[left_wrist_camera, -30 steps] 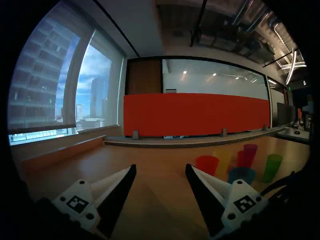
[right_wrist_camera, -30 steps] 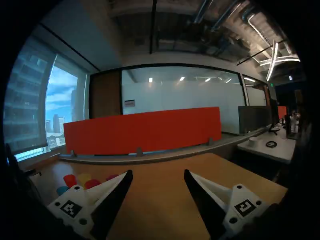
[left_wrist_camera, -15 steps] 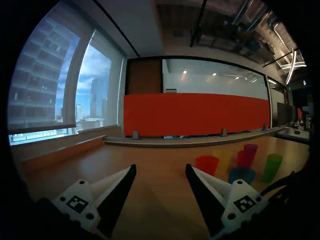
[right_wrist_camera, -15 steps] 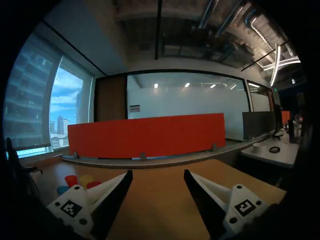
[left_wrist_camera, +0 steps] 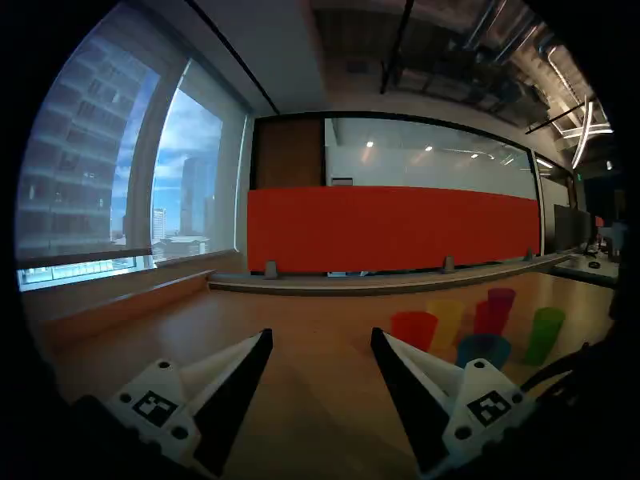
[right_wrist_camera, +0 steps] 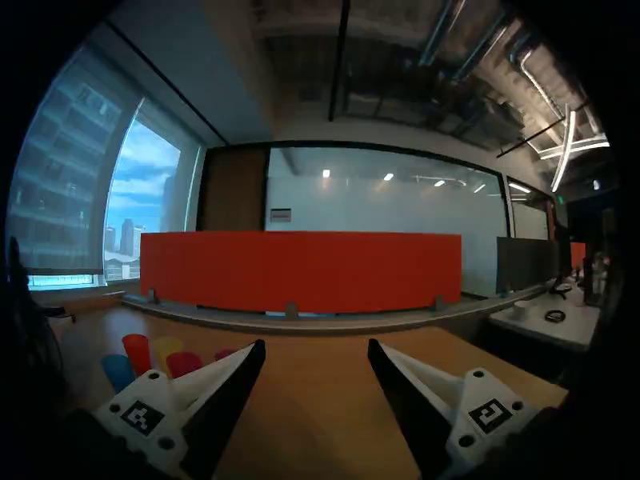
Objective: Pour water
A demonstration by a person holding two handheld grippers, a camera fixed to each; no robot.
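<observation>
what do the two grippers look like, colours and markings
The left gripper and right gripper look alike: two wedge-shaped jaws tapering to points, white on the outside, black on the inner faces. Each jaw's base carries a square black-and-white marker with small round holes beside it. A dark cable loops past the left one's edge.

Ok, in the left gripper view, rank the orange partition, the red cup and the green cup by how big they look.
1. The orange partition, by far the largest.
2. The red cup and green cup look alike: red wider, green taller, so I leave them unranked.
</observation>
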